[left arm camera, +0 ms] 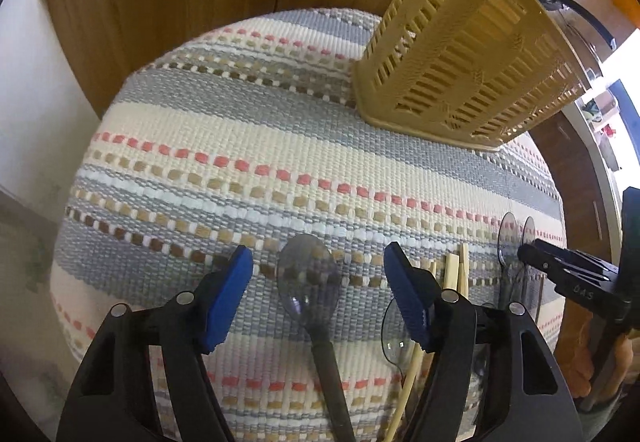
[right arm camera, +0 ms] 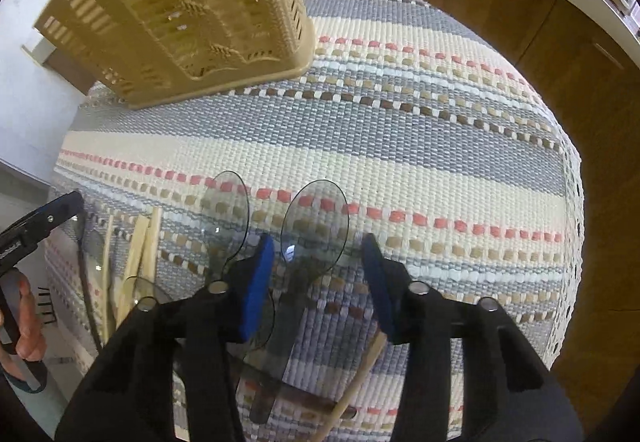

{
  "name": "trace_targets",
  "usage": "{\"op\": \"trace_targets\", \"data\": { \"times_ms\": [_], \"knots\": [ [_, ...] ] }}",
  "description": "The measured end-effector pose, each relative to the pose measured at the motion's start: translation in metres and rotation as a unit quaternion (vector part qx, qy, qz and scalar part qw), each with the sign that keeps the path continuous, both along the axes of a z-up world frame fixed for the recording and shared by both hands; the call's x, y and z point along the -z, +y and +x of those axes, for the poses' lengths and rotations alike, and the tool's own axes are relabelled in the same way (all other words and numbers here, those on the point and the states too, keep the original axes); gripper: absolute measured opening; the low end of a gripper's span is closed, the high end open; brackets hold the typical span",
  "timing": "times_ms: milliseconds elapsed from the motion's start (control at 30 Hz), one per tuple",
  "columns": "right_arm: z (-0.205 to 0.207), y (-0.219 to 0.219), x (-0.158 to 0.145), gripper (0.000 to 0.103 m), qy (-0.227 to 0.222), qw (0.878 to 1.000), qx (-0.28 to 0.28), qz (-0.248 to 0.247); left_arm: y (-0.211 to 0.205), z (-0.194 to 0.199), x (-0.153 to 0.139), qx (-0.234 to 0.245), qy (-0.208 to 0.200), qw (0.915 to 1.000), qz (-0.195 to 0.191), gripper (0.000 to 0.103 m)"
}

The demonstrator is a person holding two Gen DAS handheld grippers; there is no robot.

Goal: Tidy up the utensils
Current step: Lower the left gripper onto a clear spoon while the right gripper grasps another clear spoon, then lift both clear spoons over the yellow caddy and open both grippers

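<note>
While left gripper (left arm camera: pixel 318 274) jaws, right gripper (right arm camera: pixel 318 262) jaws sit apart over see-through smoky plastic spoons (right arm camera: pixel 314 218), thin handles may slip; wooden chopsticks (right arm camera: pixel 146 246) may come along.

On my screen both wrist views are bright and evenly lit, with soft daylight and no hard shadows. In the left view a very strong white glare comes from a window (left arm camera: pixel 622 54) at the right edge, and it is blown out there. The striped mat (left arm camera: pixel 248 146) is sharp in the middle, I can see each thread, but the fisheye lens bends it like a ball, and the corners are black. The cabinet (right arm camera: pixel 500 14) curves strongly at the rim. The clear spoons (right arm camera: pixel 316 218) show small reflections. Under the blue pads (right arm camera: pixel 260 274) I see only weak shadow, slightly soft from nearness.
</note>
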State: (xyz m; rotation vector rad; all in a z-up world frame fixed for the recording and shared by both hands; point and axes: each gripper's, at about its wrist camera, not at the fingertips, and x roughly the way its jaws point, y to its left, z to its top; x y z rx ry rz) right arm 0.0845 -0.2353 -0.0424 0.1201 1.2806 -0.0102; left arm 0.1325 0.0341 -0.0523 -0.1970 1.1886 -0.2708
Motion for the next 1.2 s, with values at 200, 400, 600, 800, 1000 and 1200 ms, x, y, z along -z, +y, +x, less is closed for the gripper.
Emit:
{"op": "trace_targets", "data": {
  "times_ms": [200, 400, 600, 800, 1000, 1200],
  "knots": [
    [0.006, 0.017, 0.002, 0.032, -0.004, 0.999, -0.016, -0.035, -0.021, 0.002, 0.0, 0.01, -0.01, 0.9984, 0.054, 0.058],
    [0.002, 0.031, 0.004, 0.031, -0.023, 0.998, -0.027, -0.054, -0.043, -0.006, 0.0, 0.02, -0.036, 0.9895, 0.139, 0.03],
    [-0.011, 0.038, -0.023, 0.031, -0.084, 0.994, -0.037, -0.057, -0.041, -0.026, -0.018, 0.029, -0.095, 0.9897, 0.103, 0.03],
    [-0.048, 0.029, -0.067, 0.031, -0.196, 0.978, -0.041, -0.06, -0.041, -0.061, -0.073, 0.041, -0.216, 0.9733, 0.064, 0.03],
    [-0.083, 0.028, -0.113, 0.031, -0.312, 0.947, -0.036, -0.064, -0.047, -0.079, -0.125, 0.034, -0.301, 0.9519, 0.046, 0.029],
    [-0.091, 0.031, -0.171, 0.031, -0.396, 0.916, -0.03, -0.057, -0.044, -0.073, -0.174, 0.023, -0.357, 0.9338, 0.013, 0.029]
  ]
}}
